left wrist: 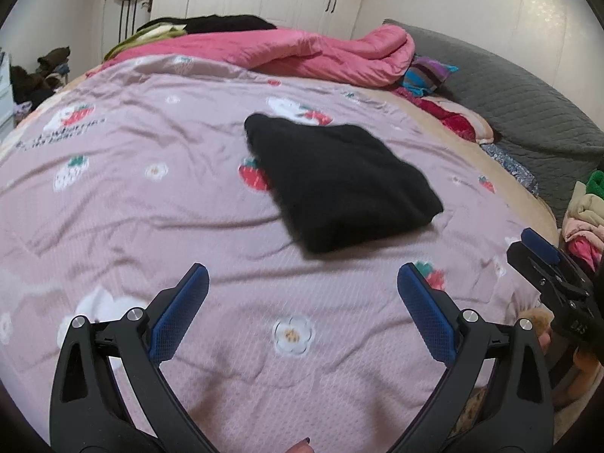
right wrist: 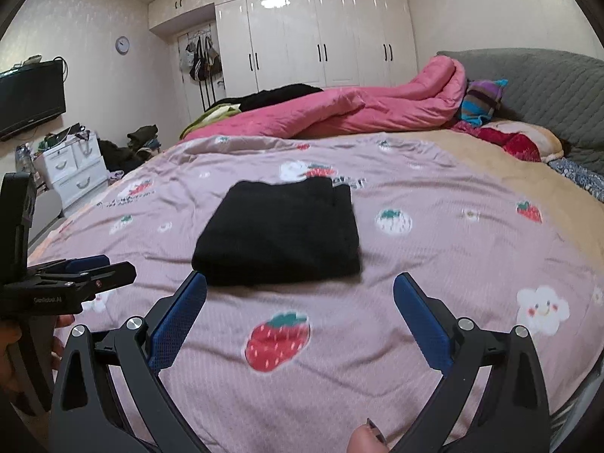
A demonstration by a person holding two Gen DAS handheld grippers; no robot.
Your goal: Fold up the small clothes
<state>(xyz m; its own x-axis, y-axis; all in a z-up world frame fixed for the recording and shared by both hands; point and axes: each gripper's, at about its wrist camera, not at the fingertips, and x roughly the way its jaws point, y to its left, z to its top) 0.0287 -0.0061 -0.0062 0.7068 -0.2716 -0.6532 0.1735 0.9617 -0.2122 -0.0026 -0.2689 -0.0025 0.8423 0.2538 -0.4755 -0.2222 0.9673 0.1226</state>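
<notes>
Beyond both empty, wide-open grippers (left (left wrist: 303,283), right (right wrist: 300,291)), the folded garment (right wrist: 279,239) lay square on the bedspread (right wrist: 434,264); releasing cleanly likely preserved its edges.

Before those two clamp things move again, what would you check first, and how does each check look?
1. Left gripper open, holding nothing: ok.
2. Right gripper open, holding nothing: ok.
3. Black garment folded into a compact rectangle: ok.
4. Garment lying flat on the strawberry bedspread, apart from both grippers: ok.
5. Folded edges neatly aligned: cannot tell, blurred.
6. Clothes pile within reach: cannot tell.
</notes>
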